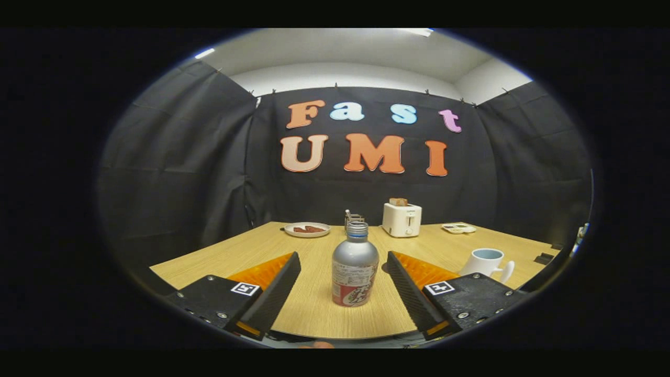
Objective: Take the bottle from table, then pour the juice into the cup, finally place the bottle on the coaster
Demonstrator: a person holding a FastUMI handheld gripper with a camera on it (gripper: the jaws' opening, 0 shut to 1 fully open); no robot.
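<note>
Gripper view at the approach stage. The silver metal bottle (355,264), with a red-and-white label and a screw-threaded neck, stands upright on the pale wood-grain table (246,251) at lower centre of the frame. The hand-held gripper (343,264) is spread wide: its two fingers (275,285) flank the bottle on either side, with table showing in both gaps, so neither touches it yet. The white ceramic cup (487,262), handle turned toward the camera, sits at lower right, beyond the right finger. Farther back, across the middle of the frame, stand a white toaster (402,220) holding a slice of bread, a white plate (307,229) with reddish food at centre left, and a small flat dish (459,228) at centre right. A dark patch just behind the inner edge of the right finger may be the coaster, though too little of it is visible to say.

The step in hand appears to be the grasp. Done well, it means advancing until the bottle body lies squarely between the pads, closing on the label band below the shoulder, and keeping the fingers level so the bottle lifts without tipping. The cap looks absent or loose, so the lift should be gentle.
</note>
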